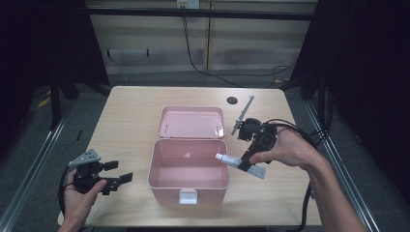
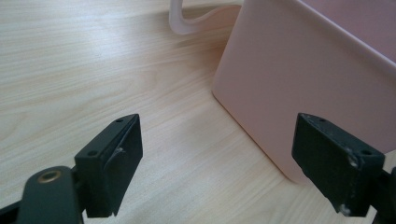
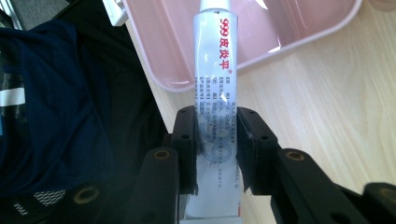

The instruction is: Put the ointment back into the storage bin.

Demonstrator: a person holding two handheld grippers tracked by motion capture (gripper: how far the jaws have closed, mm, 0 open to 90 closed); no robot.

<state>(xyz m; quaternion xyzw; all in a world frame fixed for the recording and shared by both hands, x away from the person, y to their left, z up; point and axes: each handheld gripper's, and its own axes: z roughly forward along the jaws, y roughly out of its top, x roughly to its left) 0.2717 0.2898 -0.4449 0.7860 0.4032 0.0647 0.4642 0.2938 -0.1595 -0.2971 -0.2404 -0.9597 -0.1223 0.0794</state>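
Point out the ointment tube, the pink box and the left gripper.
ointment tube (image 3: 215, 84): right gripper view, printed body.
pink box (image 1: 188, 188): high view, front wall.
left gripper (image 1: 118, 172): high view, midway between the fingertips.

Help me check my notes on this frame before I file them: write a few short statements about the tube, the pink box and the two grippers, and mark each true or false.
1. The right gripper is shut on the tube. True.
2. The pink box has its lid closed. False: the lid lies open behind it.
3. The left gripper holds the box wall. False: its jaws stand open, apart from the box, with bare table between them.
4. The tube's capped end points over the open box. True.
5. The tube lies on the box floor. False: it is held above the rim.
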